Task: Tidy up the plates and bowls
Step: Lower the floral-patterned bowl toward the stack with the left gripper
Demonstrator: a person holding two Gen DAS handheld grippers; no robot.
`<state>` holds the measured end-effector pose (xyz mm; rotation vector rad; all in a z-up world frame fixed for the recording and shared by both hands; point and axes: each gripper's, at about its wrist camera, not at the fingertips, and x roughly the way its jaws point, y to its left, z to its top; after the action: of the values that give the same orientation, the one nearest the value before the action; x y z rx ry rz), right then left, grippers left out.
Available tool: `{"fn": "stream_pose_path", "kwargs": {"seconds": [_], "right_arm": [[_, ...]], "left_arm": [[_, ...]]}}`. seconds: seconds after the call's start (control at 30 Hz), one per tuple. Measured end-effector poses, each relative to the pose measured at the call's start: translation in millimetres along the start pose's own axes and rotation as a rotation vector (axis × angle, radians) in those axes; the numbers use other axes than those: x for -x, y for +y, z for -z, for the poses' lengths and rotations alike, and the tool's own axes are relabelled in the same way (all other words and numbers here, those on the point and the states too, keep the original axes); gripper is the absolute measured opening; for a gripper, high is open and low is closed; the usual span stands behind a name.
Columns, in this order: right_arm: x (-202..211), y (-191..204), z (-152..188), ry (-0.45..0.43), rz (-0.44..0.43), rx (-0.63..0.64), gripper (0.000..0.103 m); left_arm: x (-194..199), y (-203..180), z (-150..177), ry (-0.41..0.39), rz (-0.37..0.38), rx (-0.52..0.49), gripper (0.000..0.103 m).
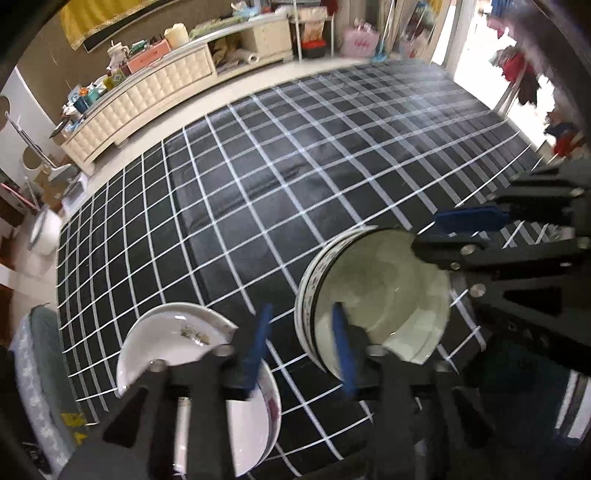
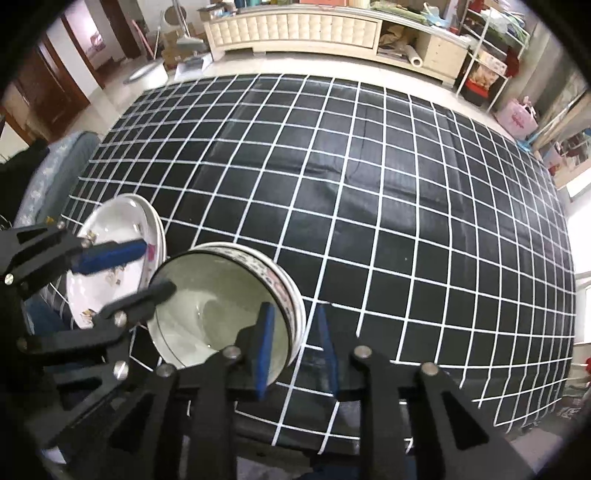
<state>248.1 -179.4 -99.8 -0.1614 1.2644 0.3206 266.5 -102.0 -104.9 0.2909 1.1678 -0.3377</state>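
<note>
Bowls (image 2: pixel 221 306) sit nested in a stack on the black tablecloth (image 2: pixel 369 206) with its white grid, at about seven o'clock in the right wrist view and near four o'clock in the left wrist view, where the same stack (image 1: pixel 380 295) shows a floral band around the outer rim. Plates (image 1: pixel 177 339) lie stacked just beside the bowls, at about seven o'clock in the left wrist view and nine o'clock in the right wrist view (image 2: pixel 122 236); whether the two stacks touch cannot be told. The left gripper (image 1: pixel 303 350) has its jaws apart, one blue pad inside the bowl's near rim and the other outside, over the cloth between the bowls and the plates; the pads do not look pressed against the wall. The right gripper (image 2: pixel 295 350) likewise straddles the opposite side of the bowl rim, with one blue pad inside the bowl and the other outside over the cloth, a gap visible to the outer pad. A cream cabinet (image 2: pixel 306 29) with cluttered shelves stands past the table at twelve o'clock.
</note>
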Motion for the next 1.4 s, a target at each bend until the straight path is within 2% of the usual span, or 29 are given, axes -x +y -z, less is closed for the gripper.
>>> {"fn": "stream_pose_path", "kwargs": {"seconds": [0.1, 0.3, 0.37, 0.43, 0.8, 0.87, 1.07, 1.23, 1.33, 1.4], "right_arm": [[-4, -5, -4, 0.003, -0.025, -0.032, 0.052], [-11, -4, -14, 0.002, 0.002, -0.061, 0.053], [-15, -3, -15, 0.003, 0.005, -0.065, 0.048], [-21, -6, -16, 0.018, -0.071, -0.103, 0.026], [-47, 0, -19, 0.079, -0.086, -0.107, 0.025], [-52, -3, -19, 0.091, -0.092, -0.117, 0.026], [-46, -8, -14, 0.090, -0.094, -0.142, 0.026], [-33, -9, -3, 0.069, 0.014, -0.122, 0.058], [-25, -15, 1, 0.067, 0.002, -0.159, 0.063], [-29, -19, 2, 0.101, -0.006, -0.182, 0.065]], "left_arm": [[-2, 9, -2, 0.015, 0.025, 0.052, 0.042], [-12, 19, -11, 0.037, 0.032, 0.099, 0.042], [-13, 20, -14, 0.043, 0.042, 0.109, 0.042], [-16, 20, -17, 0.048, 0.041, 0.109, 0.042], [-45, 35, -12, 0.116, 0.095, 0.176, 0.046], [-50, 37, -10, 0.127, 0.089, 0.186, 0.049], [-55, 31, -2, 0.145, 0.046, 0.160, 0.049], [-53, 29, 7, 0.149, 0.054, 0.158, 0.049], [-52, 28, 11, 0.156, 0.069, 0.160, 0.049], [-52, 28, 12, 0.161, 0.080, 0.169, 0.049]]}}
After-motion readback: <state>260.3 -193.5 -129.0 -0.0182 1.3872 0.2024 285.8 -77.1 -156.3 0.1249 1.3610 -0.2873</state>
